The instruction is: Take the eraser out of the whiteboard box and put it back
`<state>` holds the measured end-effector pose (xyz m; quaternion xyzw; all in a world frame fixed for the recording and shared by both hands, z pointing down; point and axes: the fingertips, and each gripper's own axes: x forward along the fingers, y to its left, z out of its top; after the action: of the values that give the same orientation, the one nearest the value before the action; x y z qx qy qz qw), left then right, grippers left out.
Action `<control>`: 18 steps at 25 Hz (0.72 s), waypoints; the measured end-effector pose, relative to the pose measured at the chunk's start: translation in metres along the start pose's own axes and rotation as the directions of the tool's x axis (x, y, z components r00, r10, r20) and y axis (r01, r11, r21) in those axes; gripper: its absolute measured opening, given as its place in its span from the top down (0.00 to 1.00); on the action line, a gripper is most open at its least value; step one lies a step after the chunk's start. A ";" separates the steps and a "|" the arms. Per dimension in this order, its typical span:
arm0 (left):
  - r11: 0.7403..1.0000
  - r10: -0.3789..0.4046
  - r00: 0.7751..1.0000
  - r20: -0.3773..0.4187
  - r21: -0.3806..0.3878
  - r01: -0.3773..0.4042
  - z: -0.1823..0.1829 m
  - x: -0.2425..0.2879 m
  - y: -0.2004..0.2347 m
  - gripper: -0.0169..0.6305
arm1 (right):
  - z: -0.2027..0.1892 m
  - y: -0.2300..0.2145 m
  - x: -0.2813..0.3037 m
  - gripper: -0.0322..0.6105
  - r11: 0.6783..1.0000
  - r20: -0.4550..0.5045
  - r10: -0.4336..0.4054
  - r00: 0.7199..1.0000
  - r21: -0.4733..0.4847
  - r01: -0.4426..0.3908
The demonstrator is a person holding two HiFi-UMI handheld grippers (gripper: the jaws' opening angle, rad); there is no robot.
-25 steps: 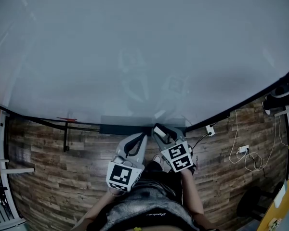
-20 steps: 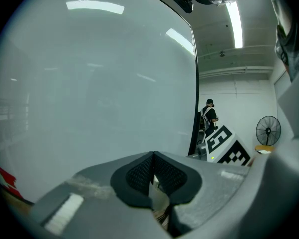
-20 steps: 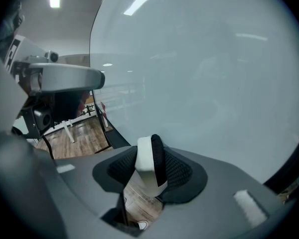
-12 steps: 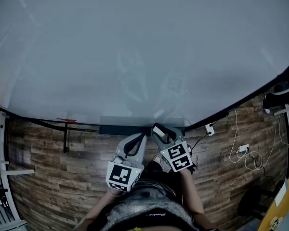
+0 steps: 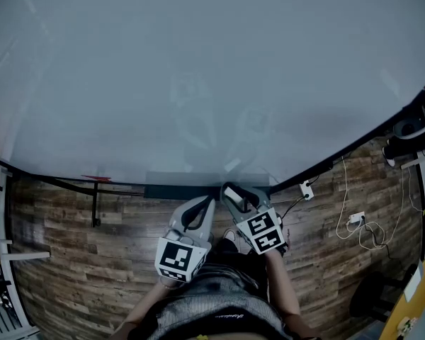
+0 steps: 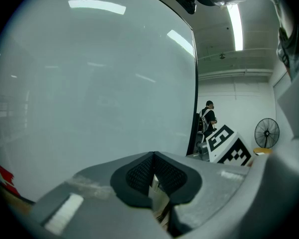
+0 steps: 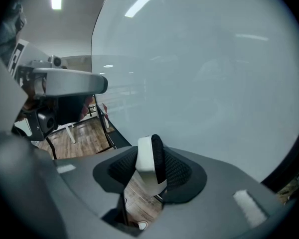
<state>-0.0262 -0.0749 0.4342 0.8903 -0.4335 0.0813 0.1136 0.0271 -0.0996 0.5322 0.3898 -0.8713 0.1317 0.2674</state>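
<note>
A dark whiteboard box [image 5: 171, 189] runs along the lower edge of the big whiteboard [image 5: 198, 69]. My right gripper [image 5: 233, 192] hovers at the box's right end, shut on the eraser [image 7: 150, 159], a white block with a black felt side standing upright between the pads. Its jaws have just tightened a little on the eraser. In the right gripper view the gripper [image 7: 149, 172] points at the board. My left gripper [image 5: 210, 202] sits just left of it, below the box; its pads [image 6: 139, 176] meet with nothing between them.
Wooden plank floor [image 5: 71, 261] lies below the board. A black stand leg [image 5: 95, 204] and a red piece [image 5: 98, 178] are at the left. A wall socket [image 5: 309, 190] and white cables [image 5: 360, 225] lie at the right. A distant person [image 6: 207, 121] and a fan [image 6: 266, 132] are beyond the board's edge.
</note>
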 end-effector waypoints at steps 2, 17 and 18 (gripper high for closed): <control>1.000 0.001 1.000 0.002 0.005 -0.001 0.000 -0.002 -0.001 0.97 | 0.003 0.002 -0.004 0.70 1.000 0.009 -0.001 1.000 -0.007 0.001; 1.000 -0.015 1.000 0.005 0.002 0.014 -0.004 -0.001 -0.008 0.97 | 0.041 0.006 -0.040 0.70 0.999 0.069 -0.003 0.998 -0.037 0.005; 1.000 -0.018 1.000 0.006 -0.001 0.018 -0.004 0.000 -0.010 0.97 | 0.043 0.005 -0.042 0.70 0.999 0.074 -0.004 0.997 -0.038 0.006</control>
<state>-0.0187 -0.0679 0.4364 0.8943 -0.4258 0.0771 0.1136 0.0308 -0.0892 0.4725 0.3914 -0.8819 0.0999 0.2429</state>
